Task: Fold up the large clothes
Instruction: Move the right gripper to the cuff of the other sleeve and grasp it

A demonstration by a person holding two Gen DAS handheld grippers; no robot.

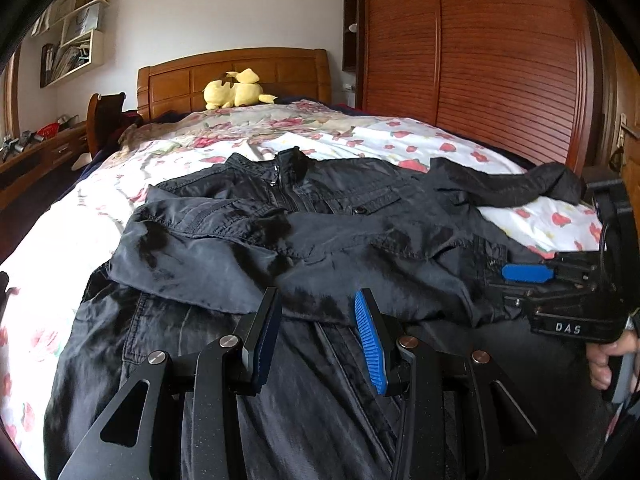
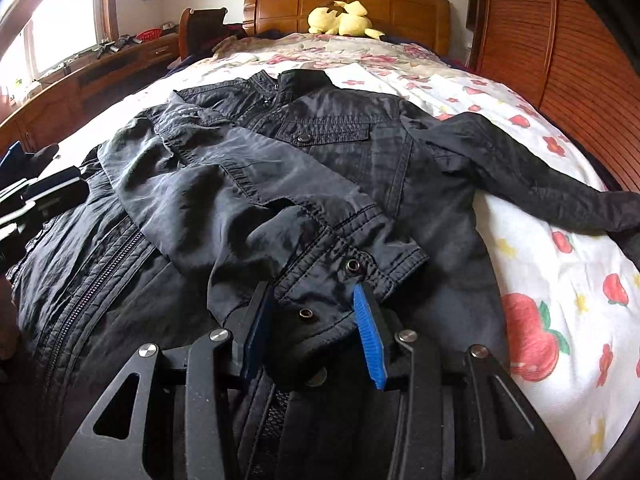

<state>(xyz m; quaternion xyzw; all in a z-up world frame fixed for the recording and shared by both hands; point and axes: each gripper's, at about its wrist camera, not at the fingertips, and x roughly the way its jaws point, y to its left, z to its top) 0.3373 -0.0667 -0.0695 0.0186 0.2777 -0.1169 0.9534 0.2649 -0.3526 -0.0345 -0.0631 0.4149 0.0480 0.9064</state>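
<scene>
A black jacket (image 1: 320,216) lies face up on the bed, collar toward the headboard; it also shows in the right wrist view (image 2: 328,152). One sleeve (image 2: 240,200) is folded across the front, its cuff (image 2: 344,272) near the hem. The other sleeve (image 2: 540,176) stretches out to the right. My left gripper (image 1: 318,312) is open, hovering over the lower front of the jacket. My right gripper (image 2: 314,304) is open, with the folded sleeve's cuff between its fingers; it also shows in the left wrist view (image 1: 524,276).
The bed (image 2: 552,280) has a floral sheet. A yellow plush toy (image 1: 236,90) sits by the wooden headboard (image 1: 240,72). A wooden wardrobe (image 1: 480,60) stands on the right, a desk (image 2: 100,64) and chair (image 2: 200,24) on the left.
</scene>
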